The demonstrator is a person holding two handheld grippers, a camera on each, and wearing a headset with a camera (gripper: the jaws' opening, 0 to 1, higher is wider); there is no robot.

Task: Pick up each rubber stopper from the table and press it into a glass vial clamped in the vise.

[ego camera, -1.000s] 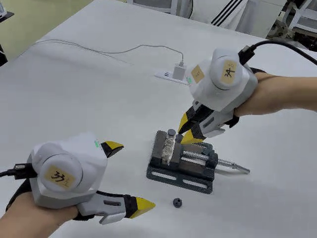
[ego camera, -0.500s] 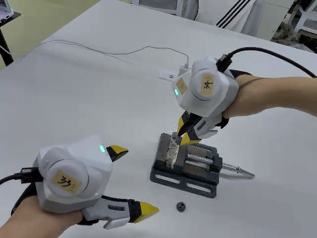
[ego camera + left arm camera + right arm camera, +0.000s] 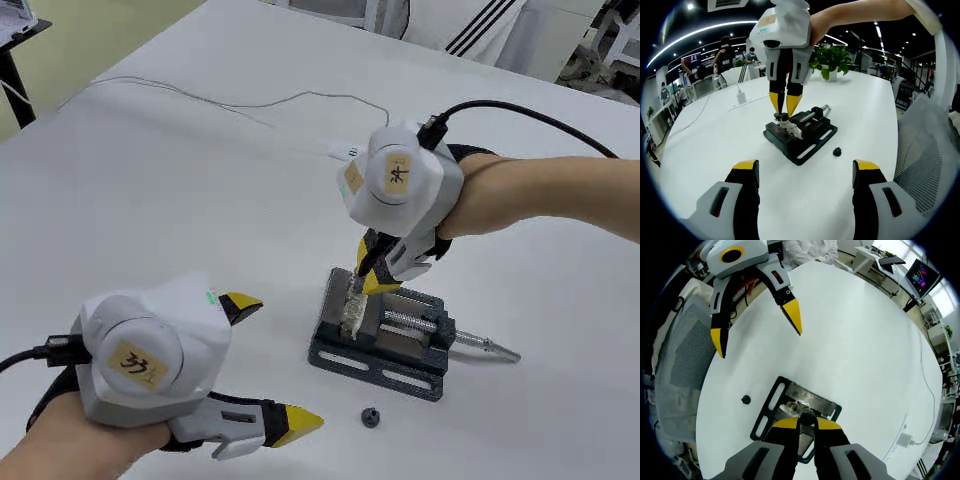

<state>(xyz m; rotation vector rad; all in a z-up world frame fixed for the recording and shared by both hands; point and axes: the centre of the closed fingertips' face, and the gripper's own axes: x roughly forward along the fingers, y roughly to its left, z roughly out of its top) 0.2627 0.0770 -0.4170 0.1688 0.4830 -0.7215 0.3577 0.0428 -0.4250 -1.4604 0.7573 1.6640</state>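
— Where's your left one?
— My left gripper (image 3: pixel 278 362) hangs by the near edge of the table (image 3: pixel 150 200), jaws wide apart, holding nothing.
— And the vial?
— The glass vial (image 3: pixel 352 308) stands upright in the vise (image 3: pixel 385 350). My right gripper (image 3: pixel 362 283) is directly above it, pinched on a rubber stopper (image 3: pixel 807 417) at the vial's mouth. A second stopper (image 3: pixel 371 417) lies loose near the vise, toward me.

Wide white table (image 3: pixel 150 200) is crossed by thin grey cable (image 3: pixel 230 103) ending at white charger (image 3: pixel 343 152). Yellow-green floor (image 3: pixel 90 30) is seen beyond table edge. Grey mesh chair (image 3: pixel 925 145) is placed beside table. Potted plant (image 3: pixel 832 55) is set at far end. Dark ceiling is lit by long light strips (image 3: pixel 705 31). People (image 3: pixel 726 50) are seen far behind.
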